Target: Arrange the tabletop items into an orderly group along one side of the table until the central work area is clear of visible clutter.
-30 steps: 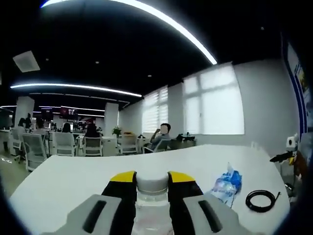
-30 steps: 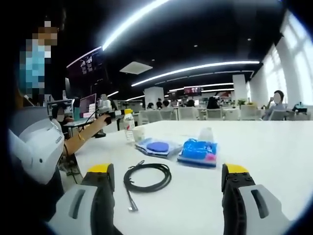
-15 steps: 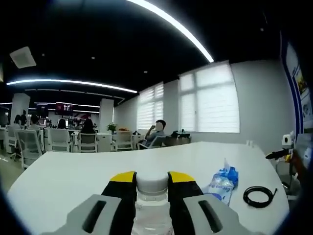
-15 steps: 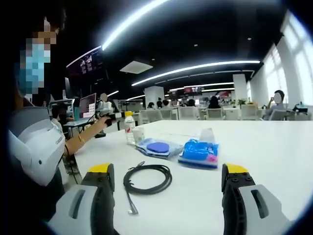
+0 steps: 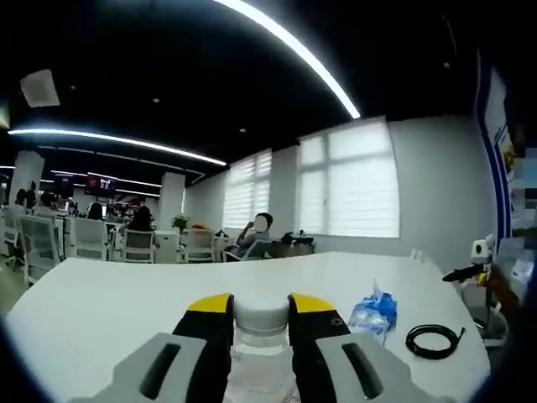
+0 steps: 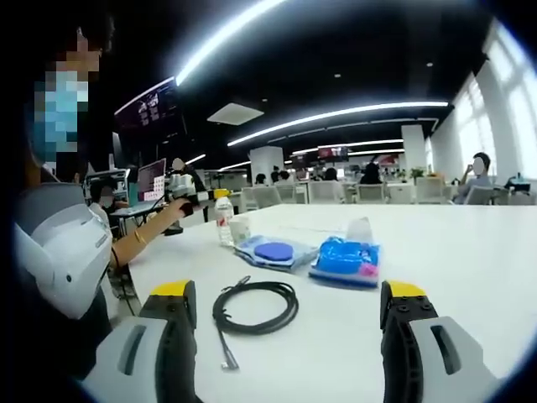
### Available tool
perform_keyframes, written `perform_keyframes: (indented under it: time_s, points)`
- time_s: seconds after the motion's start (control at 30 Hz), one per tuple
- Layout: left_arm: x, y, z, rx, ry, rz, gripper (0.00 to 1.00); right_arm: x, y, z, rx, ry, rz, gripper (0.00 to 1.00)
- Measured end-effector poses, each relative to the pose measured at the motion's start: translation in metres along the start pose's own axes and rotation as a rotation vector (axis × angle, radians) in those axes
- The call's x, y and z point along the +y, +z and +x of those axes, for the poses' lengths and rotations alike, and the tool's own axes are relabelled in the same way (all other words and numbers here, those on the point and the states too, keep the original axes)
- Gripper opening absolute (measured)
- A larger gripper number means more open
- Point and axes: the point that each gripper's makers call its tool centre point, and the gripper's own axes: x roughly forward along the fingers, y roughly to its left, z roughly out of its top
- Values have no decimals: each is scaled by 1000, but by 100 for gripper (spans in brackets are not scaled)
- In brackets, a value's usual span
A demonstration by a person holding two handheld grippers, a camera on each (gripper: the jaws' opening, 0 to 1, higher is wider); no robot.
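table (image 6: 470, 277): smooth white (faint sheen) | bottle (image 5: 261, 357): clear plastic

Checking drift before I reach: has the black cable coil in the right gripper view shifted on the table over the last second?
No. The black cable coil keeps its place just short of the blue packets and the pouch; nothing there has slid.

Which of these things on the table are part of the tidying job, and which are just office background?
Part of the job:
bottle, held in the left gripper
cable
blue packet
pouch
cup
right gripper, jaws apart, holding nothing

Just background:
chairs
windows
monitor
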Motion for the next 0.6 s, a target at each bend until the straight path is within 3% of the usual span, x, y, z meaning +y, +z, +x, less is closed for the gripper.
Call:
perform_keyframes:
  time_s: [0.13, 0.23, 0.43, 0.6]
  points:
    - [-2, 6, -1, -19, -4, -1, 31, 0, 0, 0, 1, 2, -2, 88]
    - [-2, 3, 0, 8, 21, 90, 36, 1, -1, 0, -1, 1, -3, 88]
    - [-2, 2, 1, 22, 26, 132, 39, 0, -3, -2, 3, -6, -1, 88]
    - [-6, 4, 1, 36, 21, 180, 48, -2, -3, -4, 3, -14, -2, 89]
